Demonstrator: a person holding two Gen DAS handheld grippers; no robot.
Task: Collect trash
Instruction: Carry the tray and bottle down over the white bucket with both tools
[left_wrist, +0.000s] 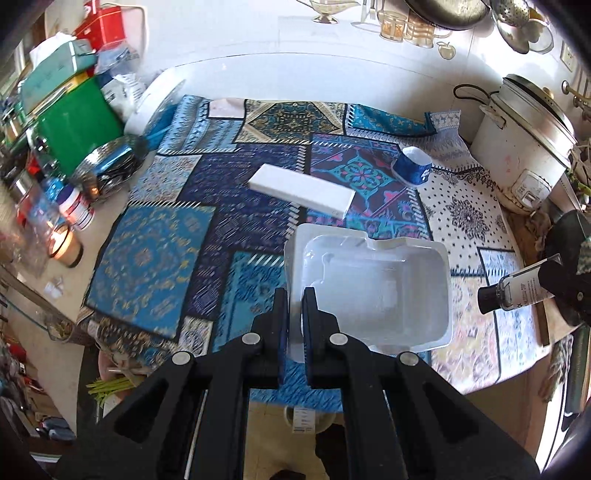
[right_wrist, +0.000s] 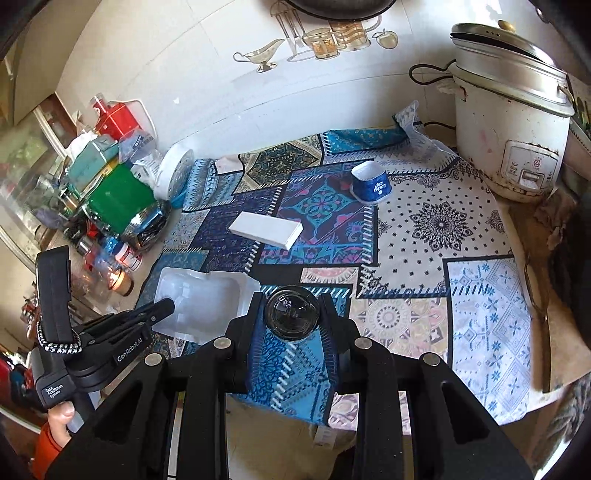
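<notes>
My left gripper (left_wrist: 294, 299) is shut on the rim of a clear plastic tray (left_wrist: 373, 291), held above the patterned tablecloth (left_wrist: 147, 254). In the right wrist view the same tray (right_wrist: 203, 299) hangs at the left gripper (right_wrist: 168, 306). My right gripper (right_wrist: 291, 314) is shut on a small clear bottle with a black cap (right_wrist: 291, 312), seen end-on; from the left wrist view the bottle (left_wrist: 517, 286) sticks out at the right edge. On the cloth lie a flat white box (left_wrist: 301, 190) (right_wrist: 266, 229) and an overturned blue-and-white cup (left_wrist: 412, 164) (right_wrist: 371, 182).
A white rice cooker (right_wrist: 513, 122) stands at the back right by the wall. Boxes, jars and packets crowd the left side, among them a green box (left_wrist: 77, 125) and a red box (right_wrist: 118, 118). The table's front edge is just below both grippers.
</notes>
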